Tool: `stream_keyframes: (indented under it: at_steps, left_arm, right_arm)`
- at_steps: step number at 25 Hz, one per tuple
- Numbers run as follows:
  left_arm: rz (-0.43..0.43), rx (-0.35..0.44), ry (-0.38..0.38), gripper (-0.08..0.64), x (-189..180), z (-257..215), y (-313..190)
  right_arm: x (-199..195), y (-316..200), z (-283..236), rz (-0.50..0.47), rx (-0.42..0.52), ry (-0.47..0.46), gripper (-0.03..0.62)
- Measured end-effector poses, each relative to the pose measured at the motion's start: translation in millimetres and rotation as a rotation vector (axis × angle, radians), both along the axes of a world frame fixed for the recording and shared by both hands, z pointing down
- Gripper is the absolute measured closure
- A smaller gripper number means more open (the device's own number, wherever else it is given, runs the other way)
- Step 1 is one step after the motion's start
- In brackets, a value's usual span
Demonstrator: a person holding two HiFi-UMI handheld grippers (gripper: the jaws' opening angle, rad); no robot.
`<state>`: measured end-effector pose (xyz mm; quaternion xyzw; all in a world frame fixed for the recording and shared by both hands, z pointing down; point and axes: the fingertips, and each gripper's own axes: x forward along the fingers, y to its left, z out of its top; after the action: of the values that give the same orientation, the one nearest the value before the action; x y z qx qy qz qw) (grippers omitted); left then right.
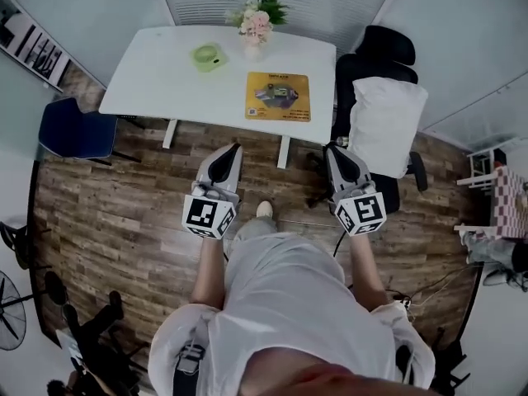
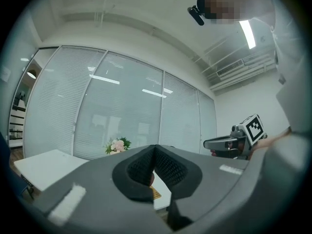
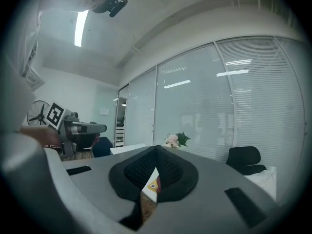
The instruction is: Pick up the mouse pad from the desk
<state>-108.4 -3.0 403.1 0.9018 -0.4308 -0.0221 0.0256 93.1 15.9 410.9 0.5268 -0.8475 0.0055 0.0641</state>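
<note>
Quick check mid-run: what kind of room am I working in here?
Most likely an office or small meeting room: a white desk on wood-look flooring, a black swivel office chair beside it, and glass partition walls with blinds behind.

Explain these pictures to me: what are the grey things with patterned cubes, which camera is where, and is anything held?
There is no robot arm here. A person carries a two-jaw gripper in each hand, and the patterned cubes are part of those grippers. The head view comes from a camera on the person's head, looking down. It shows the left gripper and the right gripper pointing toward a white desk. The two gripper views come from cameras riding on each gripper, looking along its jaws. On the desk are the yellow mouse pad, a green item and flowers. Both pairs of jaws are shut with nothing between them, and the pad has not yet been reached.
</note>
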Motion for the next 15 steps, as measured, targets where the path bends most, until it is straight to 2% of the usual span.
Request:
stream_keyframes:
  at_steps: [7, 15]
  left_arm:
    - [0.073, 0.033, -0.005, 0.565, 31, -9, -52]
    - [0.041, -0.011, -0.030, 0.565, 47, 11, -97]
  right_arm:
    - [18, -49, 11, 0.024, -0.027, -0.025, 0.589]
    - [37, -96, 18, 0.015, -0.039, -0.038, 0.589]
